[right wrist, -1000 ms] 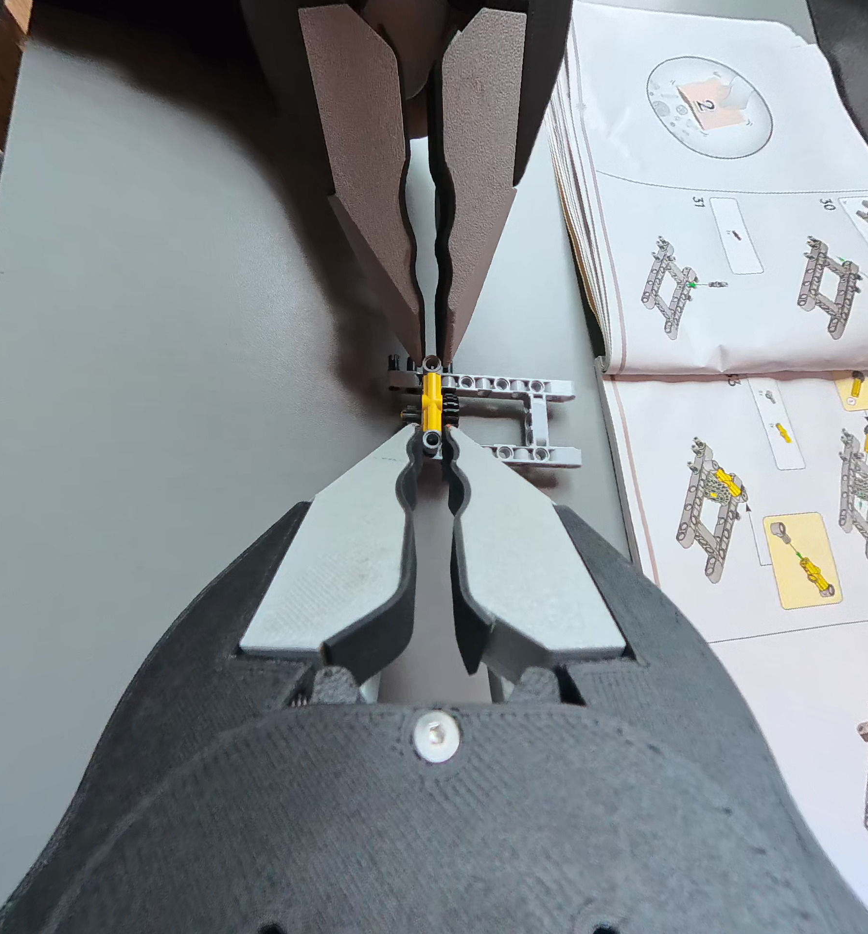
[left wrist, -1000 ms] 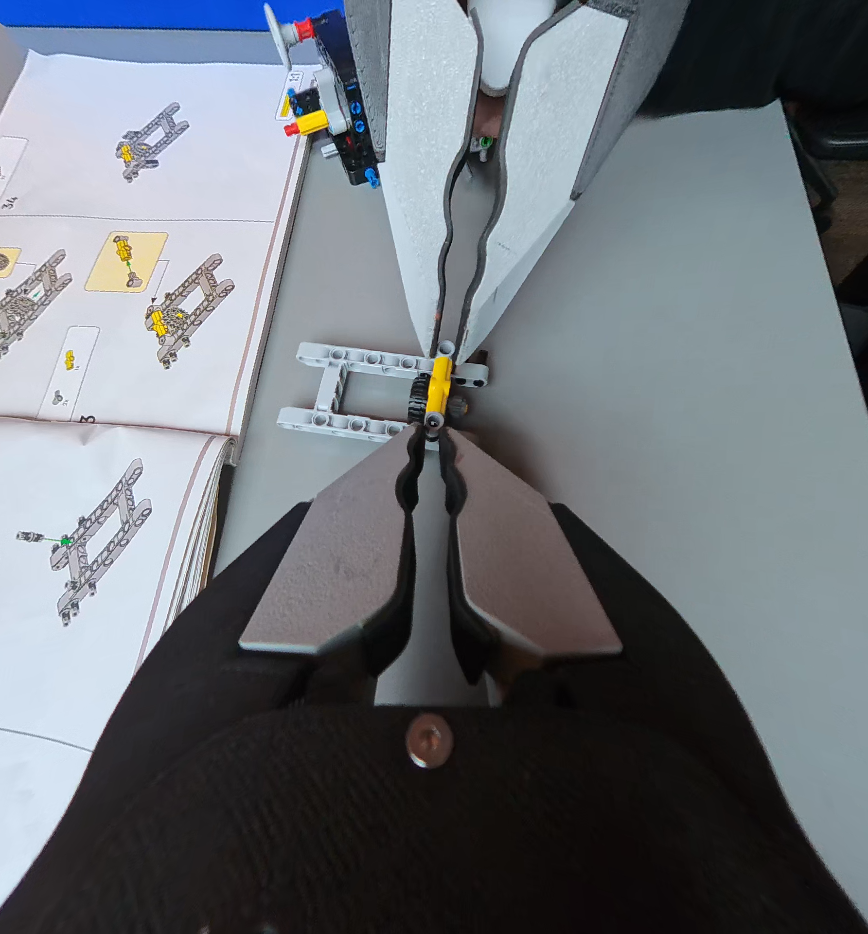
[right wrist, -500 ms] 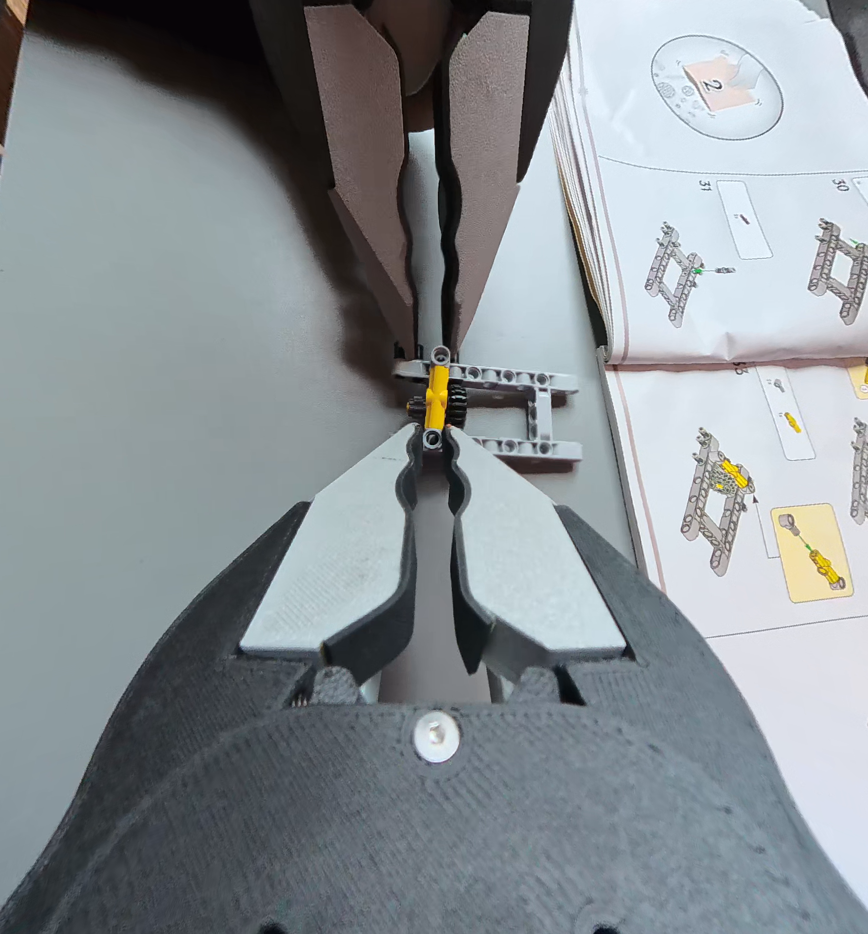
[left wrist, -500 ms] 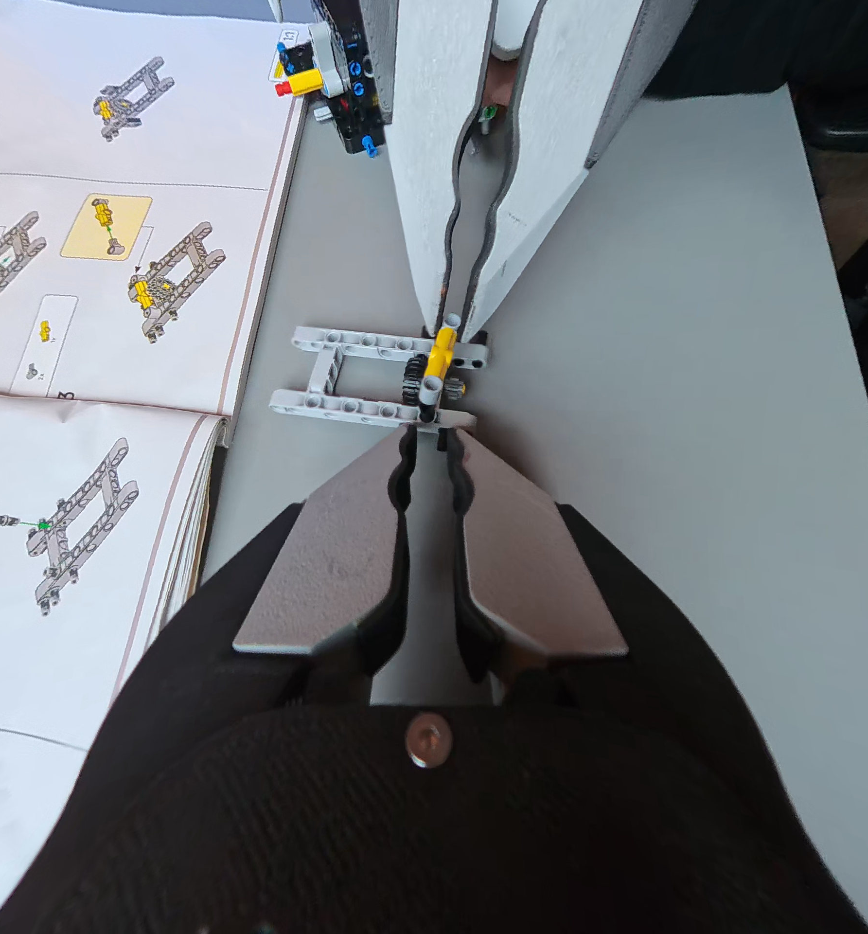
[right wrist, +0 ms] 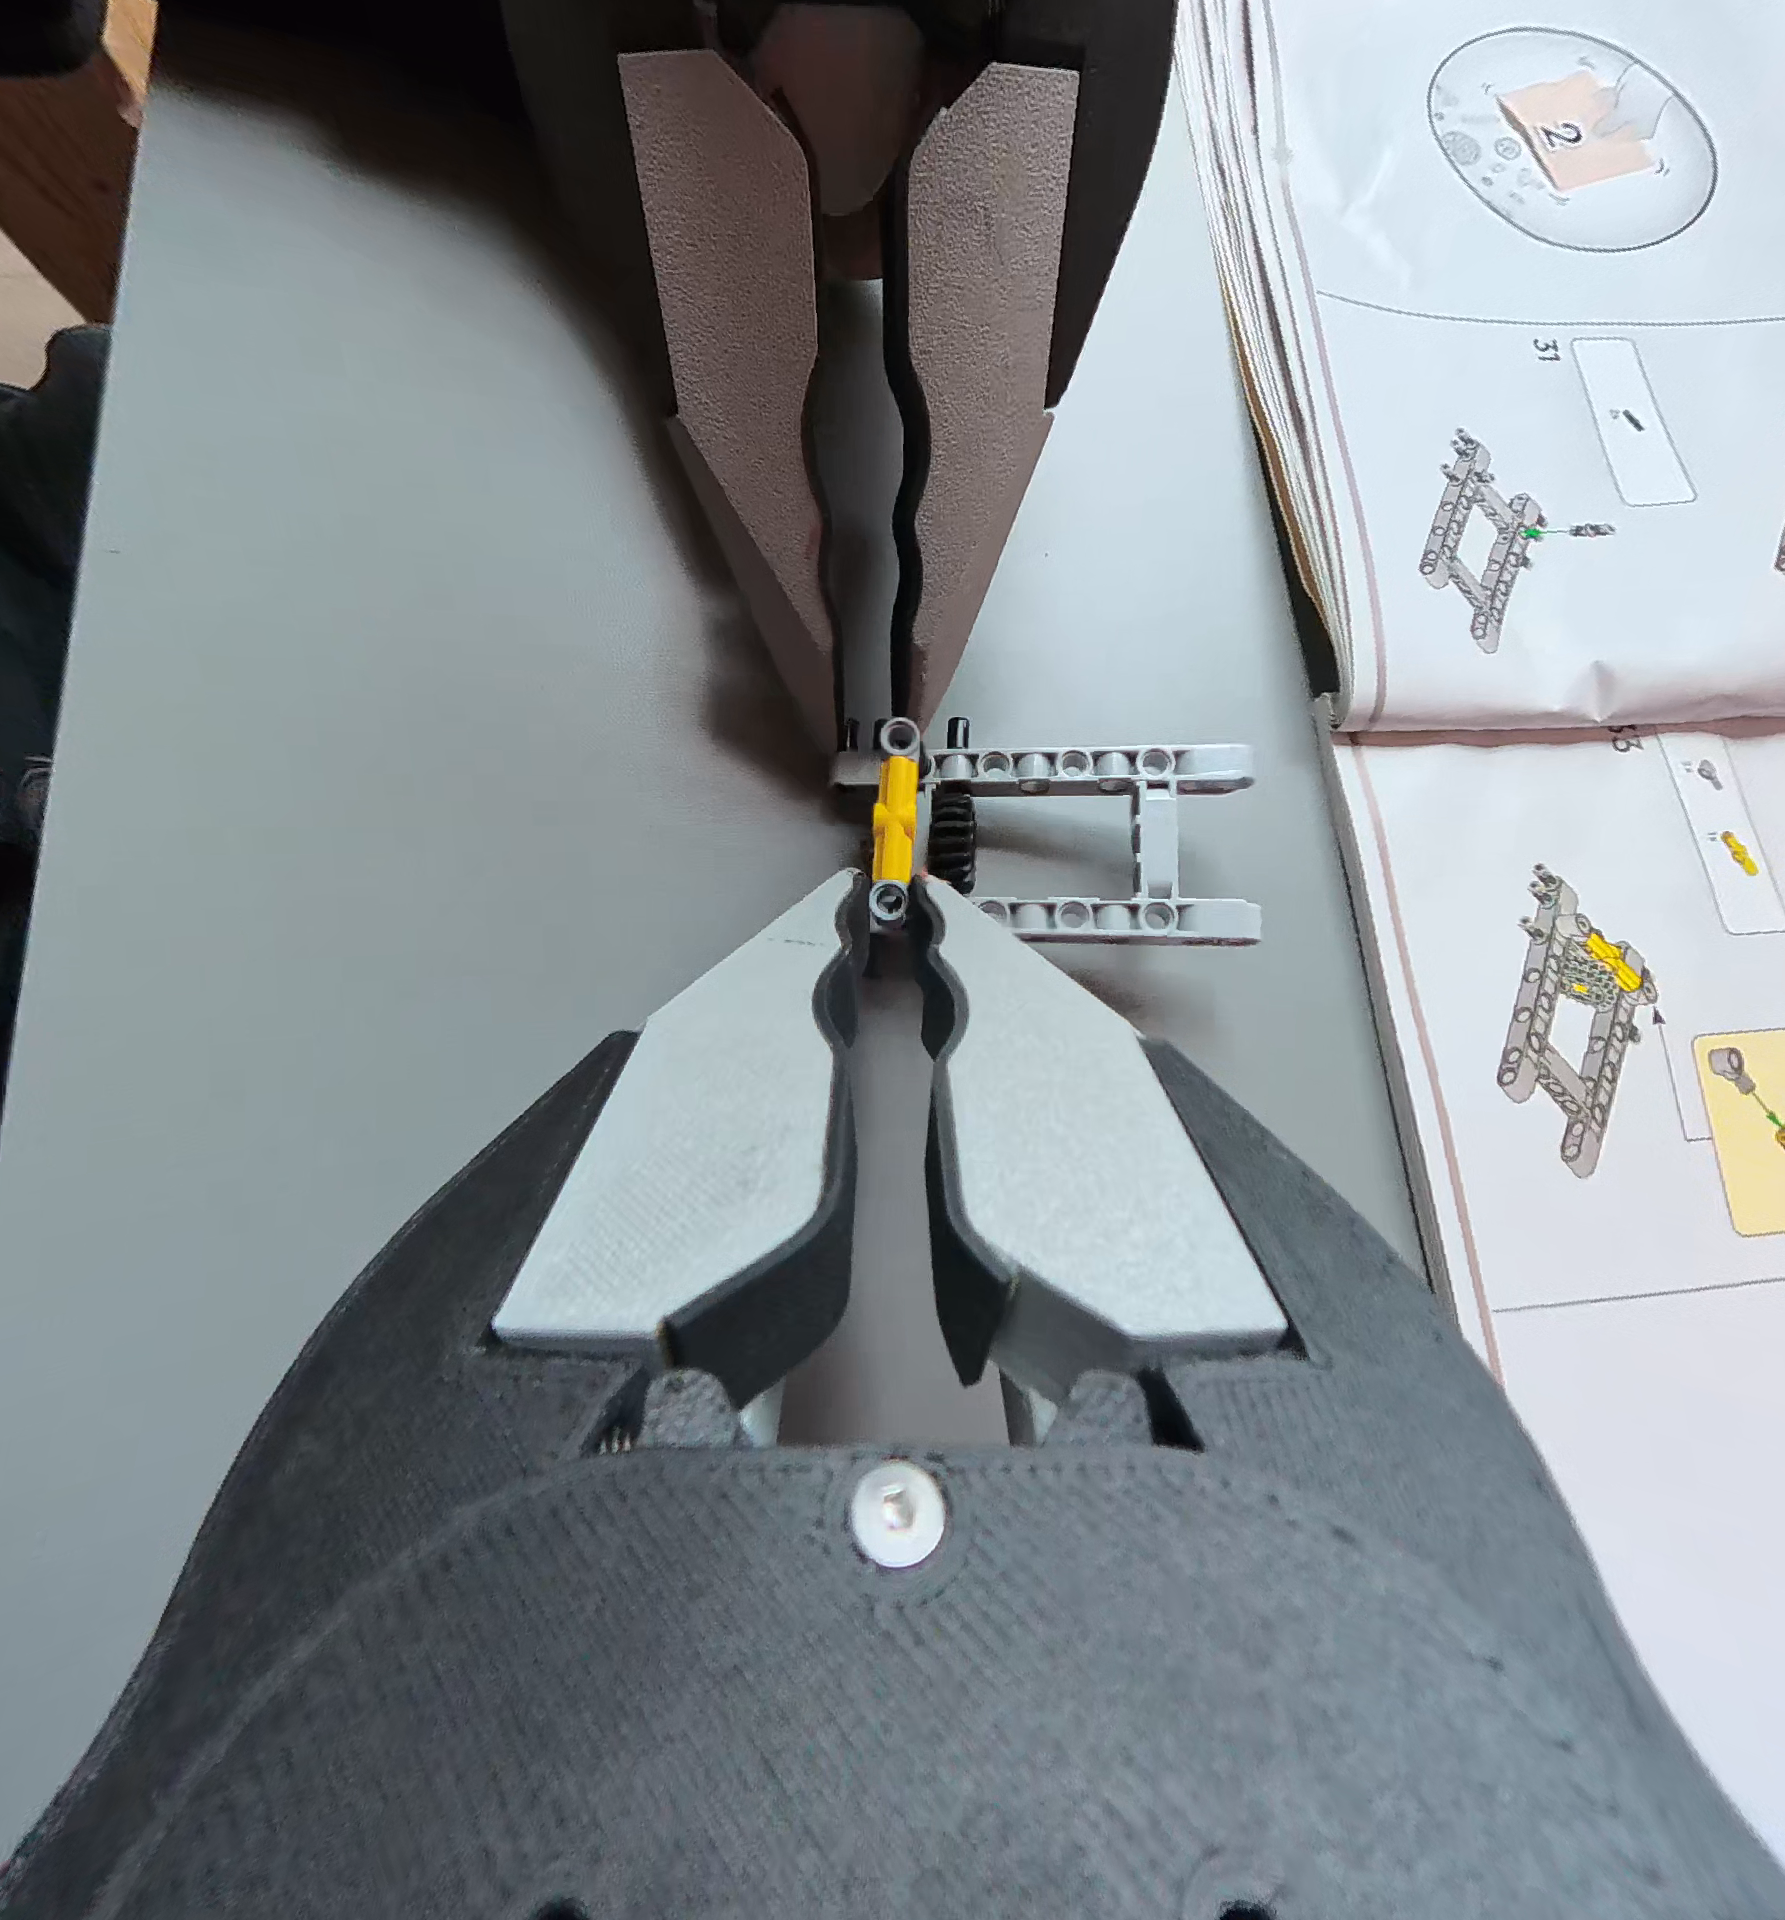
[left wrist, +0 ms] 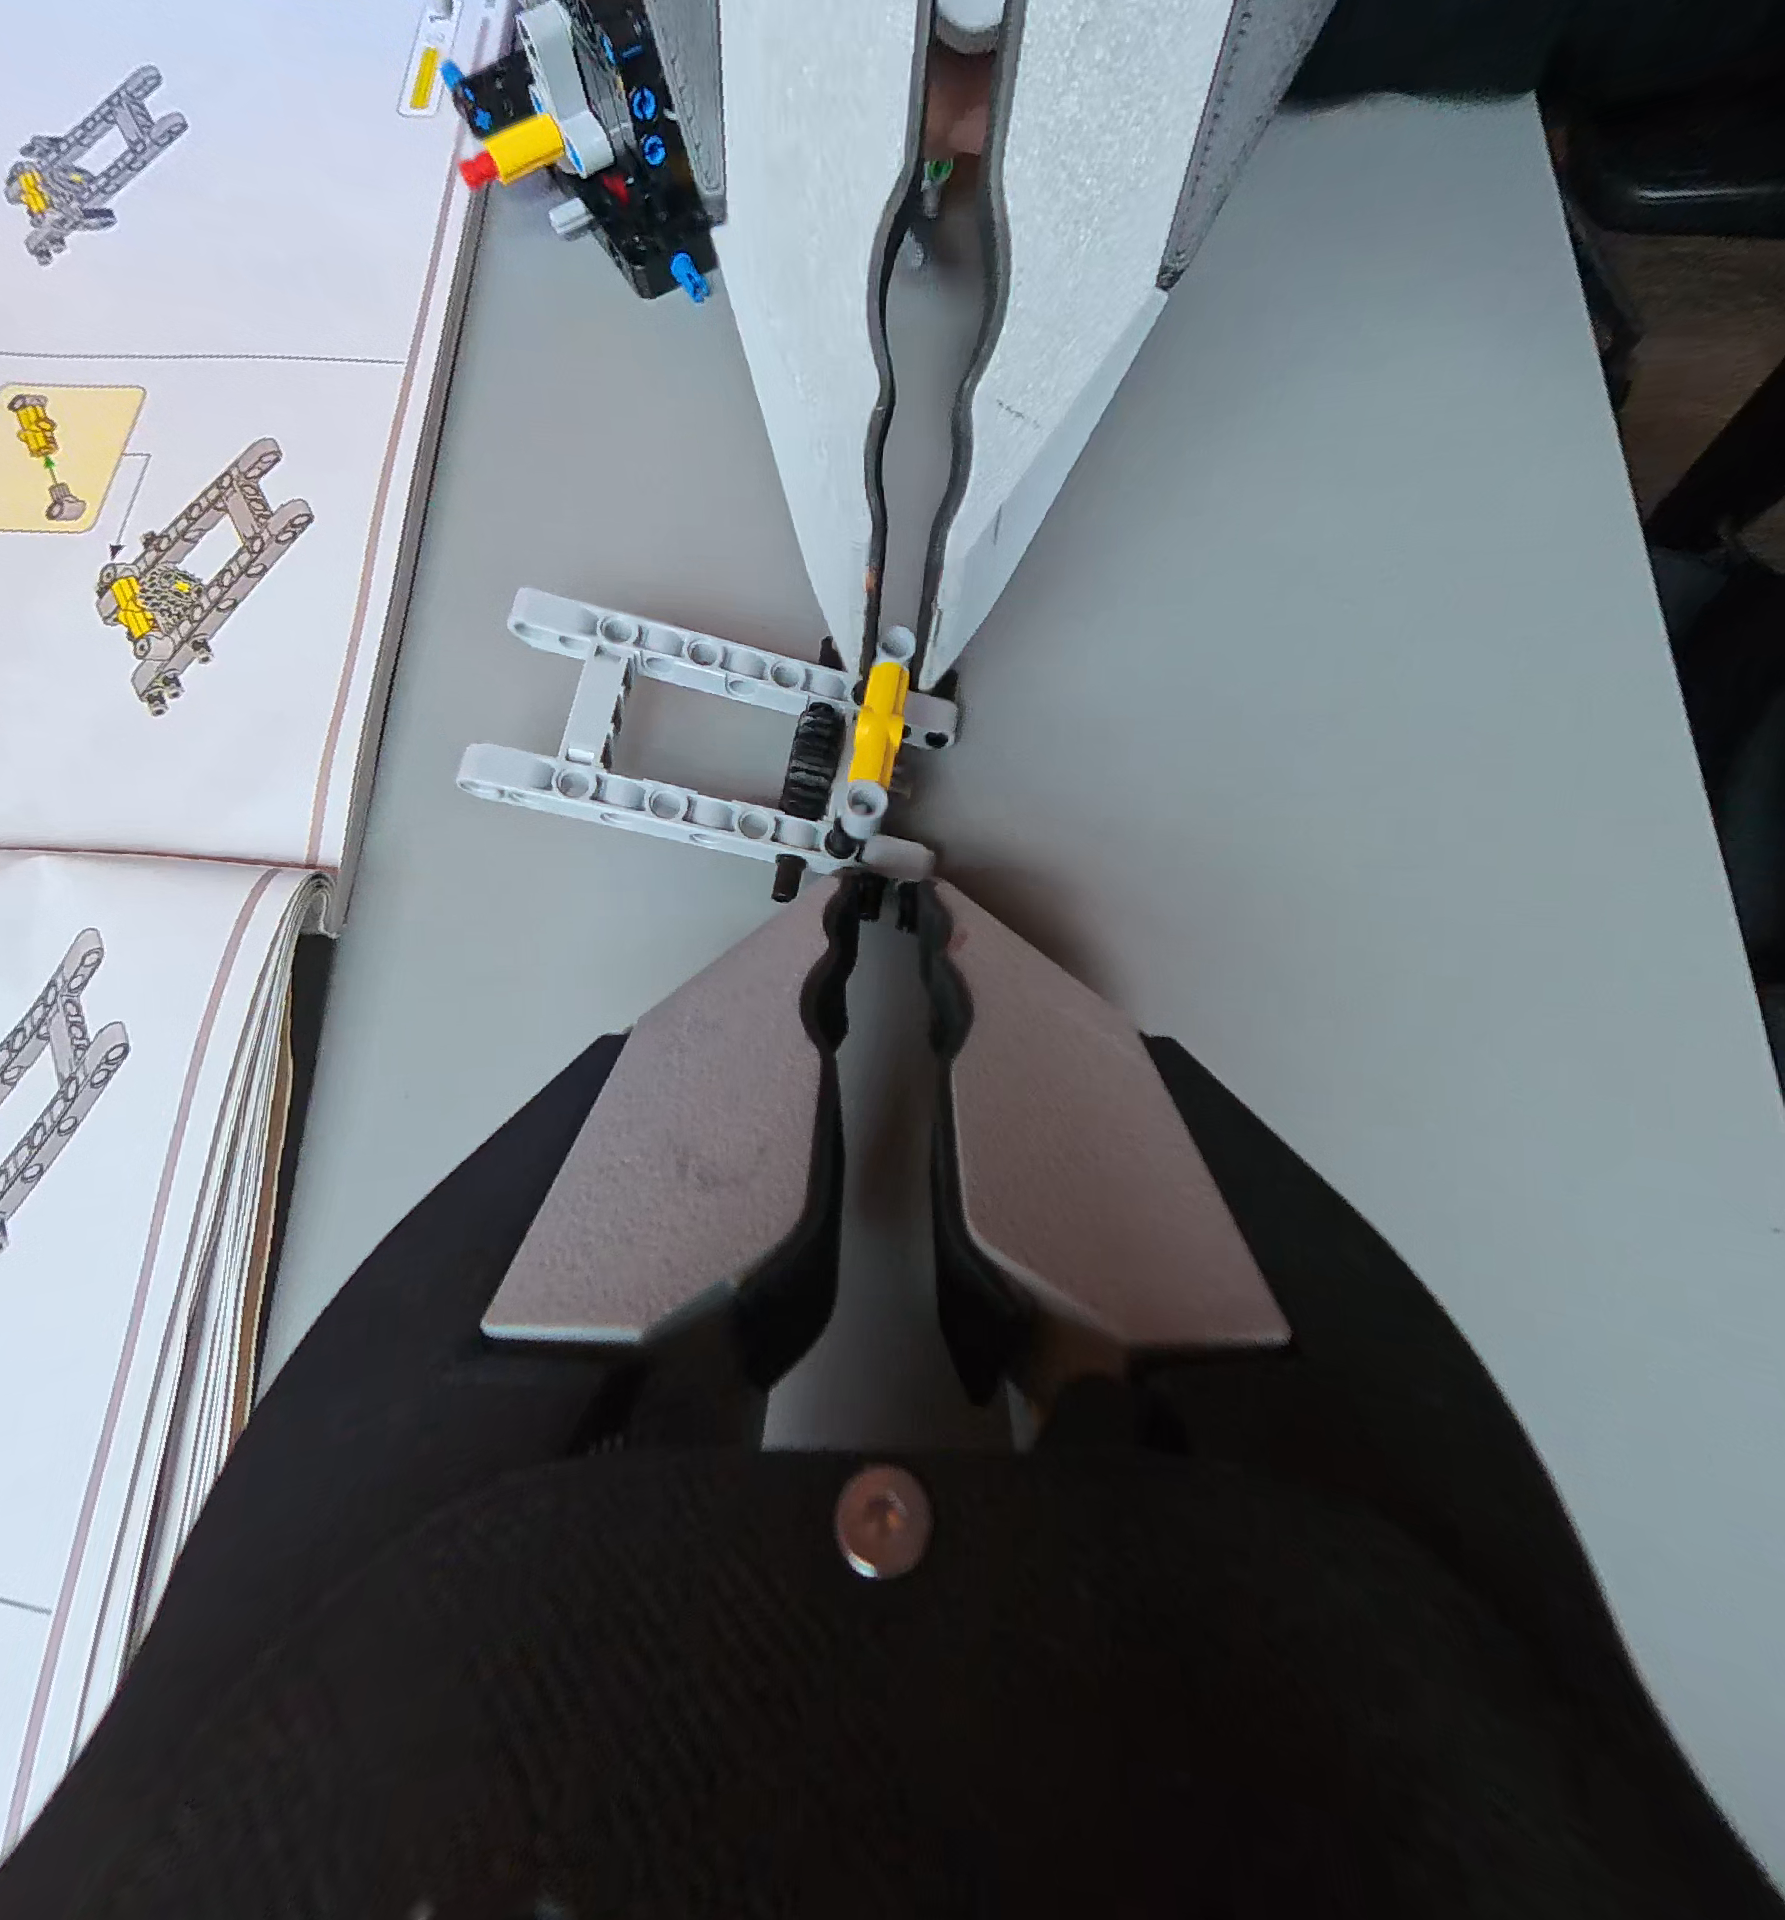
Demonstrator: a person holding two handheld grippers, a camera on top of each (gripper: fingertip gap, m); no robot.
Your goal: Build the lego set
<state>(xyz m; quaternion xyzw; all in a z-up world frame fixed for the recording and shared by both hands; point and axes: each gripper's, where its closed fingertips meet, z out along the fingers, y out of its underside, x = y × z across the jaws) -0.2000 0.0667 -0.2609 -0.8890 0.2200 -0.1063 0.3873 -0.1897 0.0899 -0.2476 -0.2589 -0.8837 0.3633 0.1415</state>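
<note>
A grey beam frame (left wrist: 659, 727) lies on the grey table, and it also shows in the right wrist view (right wrist: 1075, 764). A black gear (left wrist: 813, 769) and a yellow axle connector (left wrist: 880, 722) with grey round ends span the frame's open end. My right gripper (right wrist: 888, 902) is shut on the connector's grey end (right wrist: 888, 900) and enters the left wrist view from the top (left wrist: 898, 644). My left gripper (left wrist: 880, 899) has its fingertips close around the black pins at the end of the frame's near beam. It faces me in the right wrist view (right wrist: 883, 717).
An open instruction booklet (left wrist: 140, 623) lies left of the frame, and it lies on the right in the right wrist view (right wrist: 1594, 779). A black sub-build with blue, yellow and red parts (left wrist: 597, 156) stands at the back. The table edge (left wrist: 1636, 520) runs along the right. The tips of both grippers are at nearly the same place.
My left gripper has slipped back off the connector's grey end to the near beam's pins, its fingers a little wider. The frame has turned slightly. My right gripper keeps its hold.
</note>
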